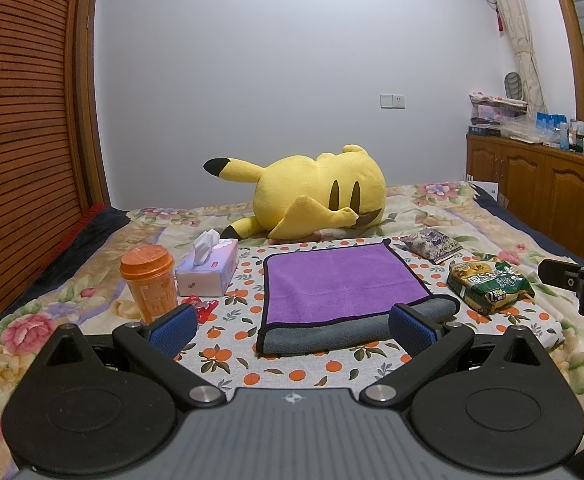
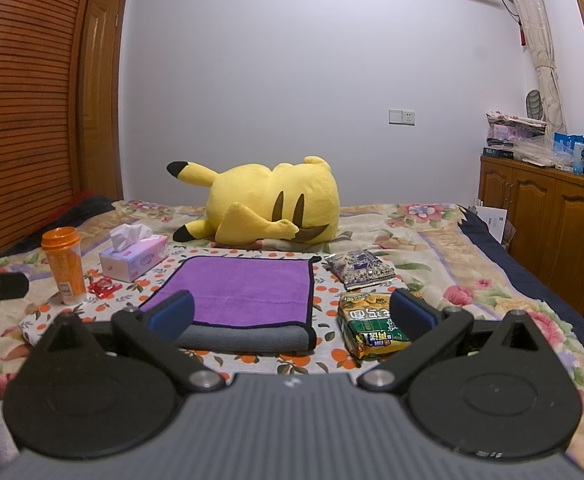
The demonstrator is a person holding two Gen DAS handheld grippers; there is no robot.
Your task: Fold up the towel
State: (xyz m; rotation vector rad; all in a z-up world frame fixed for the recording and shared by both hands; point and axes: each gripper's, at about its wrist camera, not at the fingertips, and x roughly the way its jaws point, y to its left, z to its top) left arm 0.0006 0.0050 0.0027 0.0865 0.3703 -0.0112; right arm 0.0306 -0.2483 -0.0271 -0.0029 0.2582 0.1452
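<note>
Two tools are being held low over the near edge of a bed (image 1: 492, 216), both released with blue pads spread wide and nothing between them: the left tool (image 1: 292, 326) is being aimed at the near, grey folded edge of the towel (image 1: 340, 280), and the right tool (image 2: 292, 312) is being pointed at the same edge and at a green snack packet (image 2: 372, 326) just right of it. The purple towel is being shown lying flat on an orange-print cloth (image 1: 228, 336), already folded with a grey layer exposed along its near side. To the left, an orange cup (image 1: 150, 282), a tissue box (image 1: 208, 268) and a red wrapper (image 1: 202, 306) are being seen; a patterned packet (image 1: 432, 245) is lying far right, and a yellow plush toy (image 1: 316, 196) is lying beyond the towel.
</note>
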